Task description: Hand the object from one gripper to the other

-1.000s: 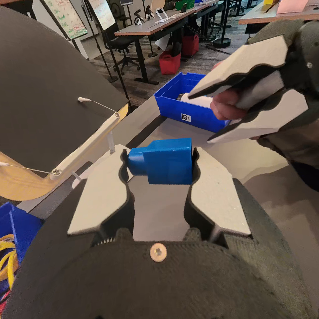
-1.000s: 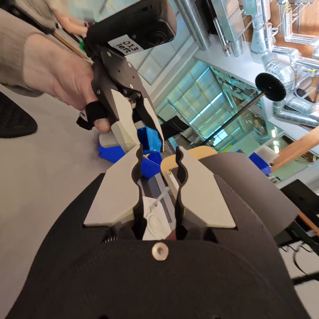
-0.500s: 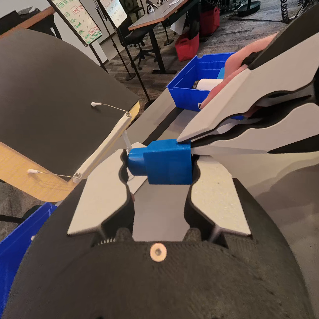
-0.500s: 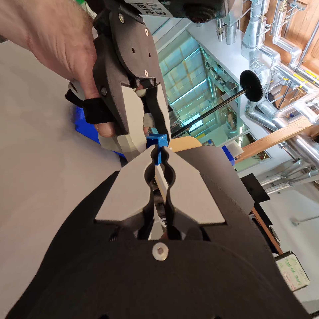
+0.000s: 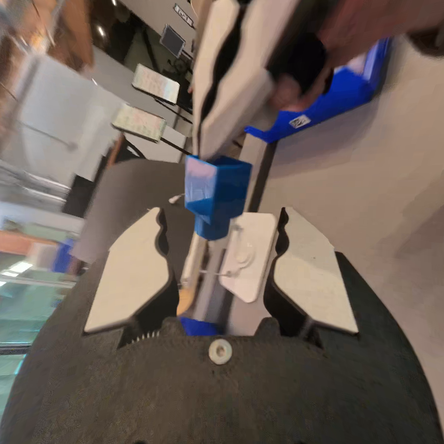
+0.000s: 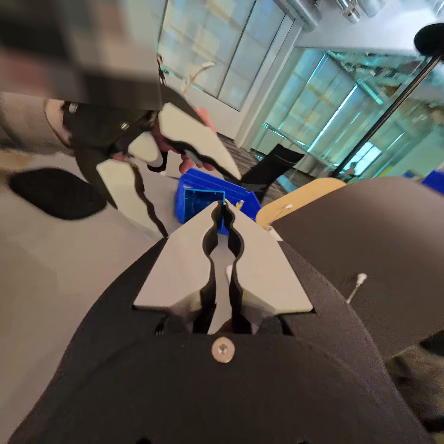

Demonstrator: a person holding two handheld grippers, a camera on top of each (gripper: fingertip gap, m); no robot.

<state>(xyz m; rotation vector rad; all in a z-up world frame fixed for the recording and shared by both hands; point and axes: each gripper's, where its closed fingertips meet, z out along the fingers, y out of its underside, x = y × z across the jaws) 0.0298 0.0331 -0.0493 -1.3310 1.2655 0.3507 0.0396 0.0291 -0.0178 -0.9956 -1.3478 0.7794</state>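
The blue object (image 5: 216, 189) is a hollow square box with a round neck. In the left wrist view it hangs neck-down from my right gripper (image 5: 200, 150), which pinches one wall of its open end. My left gripper (image 5: 221, 210) is open, its fingers wide on either side just below the neck, not touching it. In the right wrist view my right gripper (image 6: 222, 204) is shut on the box's wall, and I look into the box (image 6: 200, 204). The left gripper's fingers (image 6: 129, 192) stand spread apart behind it.
A blue bin (image 5: 336, 105) sits on the grey table (image 5: 360, 192). A second blue bin (image 6: 242, 194) lies behind the object. A black chair back with a wooden edge (image 6: 360, 228) stands close on the right. A white plate (image 5: 249, 252) lies at the table edge.
My left gripper has opened and let go of the blue object. My right gripper has shut on its wall and now carries it. Both views have swung around, with motion blur.
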